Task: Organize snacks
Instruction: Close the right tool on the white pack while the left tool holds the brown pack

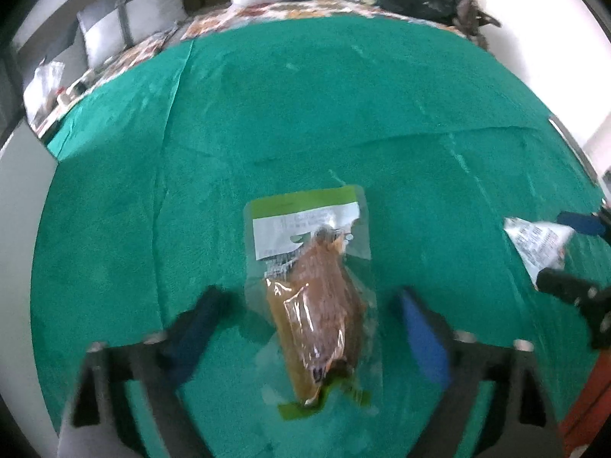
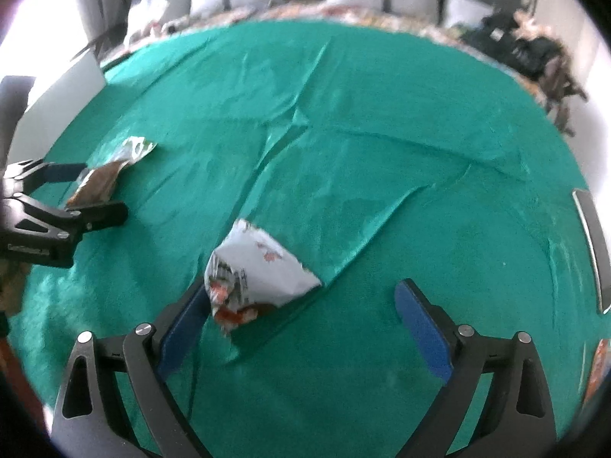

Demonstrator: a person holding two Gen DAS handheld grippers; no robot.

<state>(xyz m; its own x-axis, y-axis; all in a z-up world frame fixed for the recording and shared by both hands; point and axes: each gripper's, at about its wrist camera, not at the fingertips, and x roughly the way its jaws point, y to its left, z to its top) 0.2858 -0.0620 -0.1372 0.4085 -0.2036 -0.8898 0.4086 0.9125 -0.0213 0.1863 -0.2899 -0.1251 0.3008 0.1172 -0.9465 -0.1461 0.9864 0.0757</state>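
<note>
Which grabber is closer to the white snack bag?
Right. The right gripper has the white snack bag between its open fingers, against one; the left gripper straddles another packet, off to the side.

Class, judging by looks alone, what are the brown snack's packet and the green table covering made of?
Brown snack packet: probably clear, glossy plastic film; bright glare streaks, contents visible through it. Green covering: seemingly soft, matte cloth; it shows creases and folds.

Clear vacuum pouch of brown snack (image 1: 317, 305) with green header lying flat on green cloth, white crumpled packet (image 2: 256, 271) nearby.
</note>
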